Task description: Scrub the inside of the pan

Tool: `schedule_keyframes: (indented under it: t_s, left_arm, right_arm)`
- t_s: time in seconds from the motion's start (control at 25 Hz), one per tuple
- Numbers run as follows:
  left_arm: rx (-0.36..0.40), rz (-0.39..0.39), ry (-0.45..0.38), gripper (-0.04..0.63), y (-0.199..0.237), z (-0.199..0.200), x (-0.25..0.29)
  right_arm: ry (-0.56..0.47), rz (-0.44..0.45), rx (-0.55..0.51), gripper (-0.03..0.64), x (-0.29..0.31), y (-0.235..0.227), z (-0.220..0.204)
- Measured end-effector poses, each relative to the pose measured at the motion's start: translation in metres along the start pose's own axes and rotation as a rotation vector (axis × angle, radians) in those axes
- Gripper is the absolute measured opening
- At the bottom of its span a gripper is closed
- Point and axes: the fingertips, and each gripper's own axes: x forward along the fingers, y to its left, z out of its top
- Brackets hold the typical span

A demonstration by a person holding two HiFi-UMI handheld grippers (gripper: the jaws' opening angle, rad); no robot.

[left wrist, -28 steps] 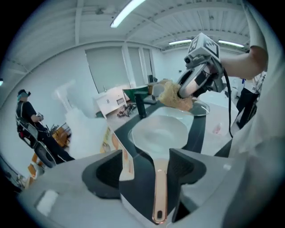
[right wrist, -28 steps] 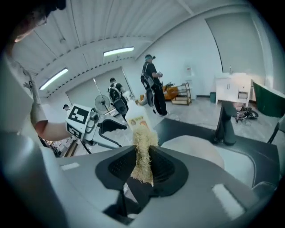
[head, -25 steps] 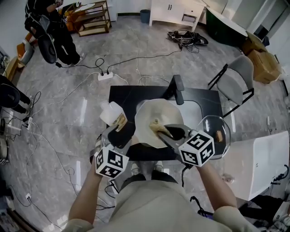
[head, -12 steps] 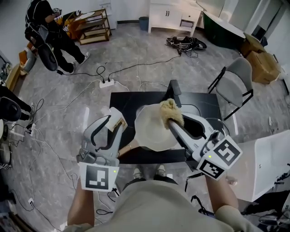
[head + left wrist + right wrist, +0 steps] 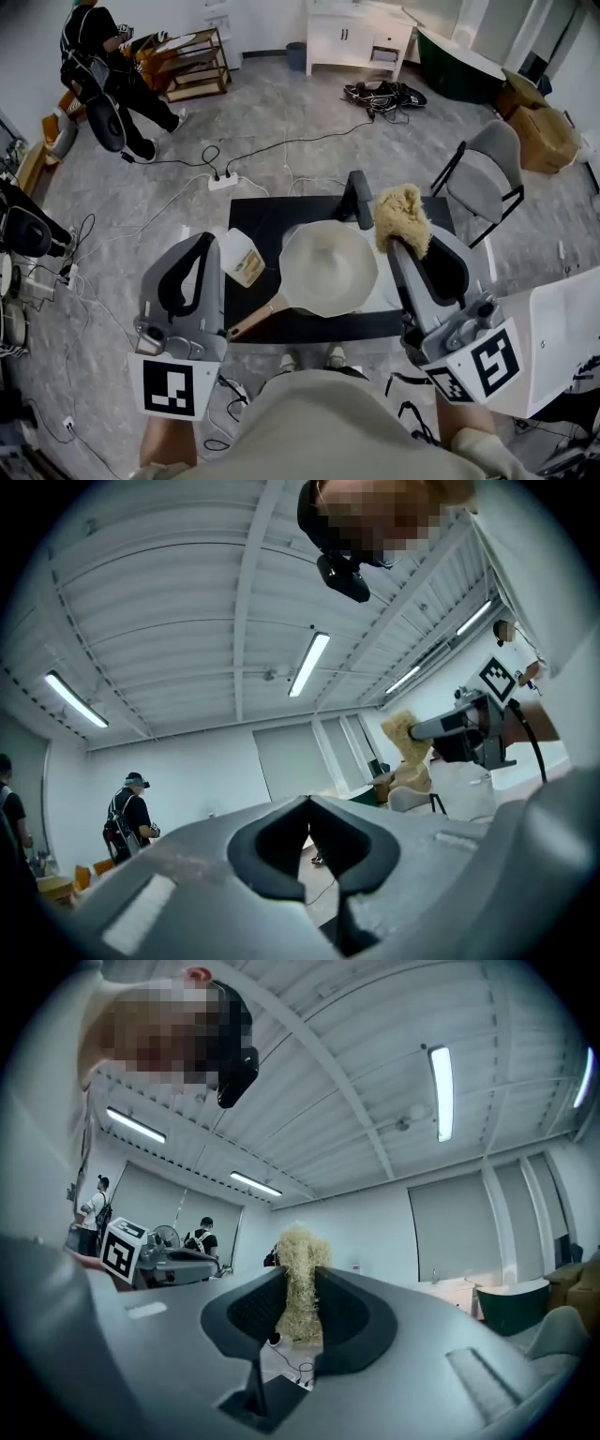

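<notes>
Nearest the camera, the person's 2 forearms hold both tools raised and pointing away from the body. The left gripper point(image 5: 203, 242) point(image 5: 307, 801) has just been closing its jaws, and in the left gripper view the tips meet with nothing between them. The right gripper point(image 5: 399, 236) point(image 5: 300, 1283) is clamped on a straw-coloured fibrous scrubber point(image 5: 404, 217) point(image 5: 300, 1262), which stands up out of the jaws as a loose tuft (the left gripper view also catches it off to the right, pinched at that tool's tip). Beyond and below both tools, the pan point(image 5: 328, 267) sits on a black table point(image 5: 264, 212), its pale inside facing up and its wooden handle point(image 5: 251, 320) angled back toward the person's left side; it lies between the 2 grippers in the head view and apart from both. A small white carton point(image 5: 242, 258) stands on the table just beside the pan's left rim. Past the table's right corner is a grey chair point(image 5: 489, 167). Cables and a power strip point(image 5: 222, 181) trail over the grey floor, and far off stand another person point(image 5: 105, 67) and a white cabinet point(image 5: 361, 33).
</notes>
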Motion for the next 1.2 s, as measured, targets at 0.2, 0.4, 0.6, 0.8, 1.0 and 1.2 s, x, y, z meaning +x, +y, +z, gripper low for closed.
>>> schedule_keyframes:
  t_s: [0.2,0.4,0.6,0.8,1.0,1.2]
  left_arm:
    - [0.018,-0.005,-0.095,0.002,-0.003,0.022,-0.004]
    - [0.009,-0.029,-0.091,0.002,-0.021,0.016,-0.002]
    - [-0.038,-0.085,-0.042,0.002,-0.039,-0.009,0.005]
    - [-0.077,-0.102,0.056,0.002,-0.051,-0.042,0.008]
    - [-0.104,-0.108,0.101,0.002,-0.059,-0.055,0.008]
    - [-0.117,-0.098,0.106,0.002,-0.057,-0.057,0.011]
  right_arm:
    - [-0.006,-0.022,-0.034,0.094,-0.015,-0.001,0.003]
    - [0.036,-0.031,-0.077,0.092,-0.03,-0.001,-0.009]
    - [0.092,-0.068,-0.049,0.092,-0.038,-0.013,-0.032]
    - [0.151,-0.092,-0.031,0.092,-0.039,-0.02,-0.056]
    - [0.183,-0.109,-0.015,0.092,-0.043,-0.027,-0.069]
    - [0.179,-0.114,-0.02,0.092,-0.039,-0.034,-0.07]
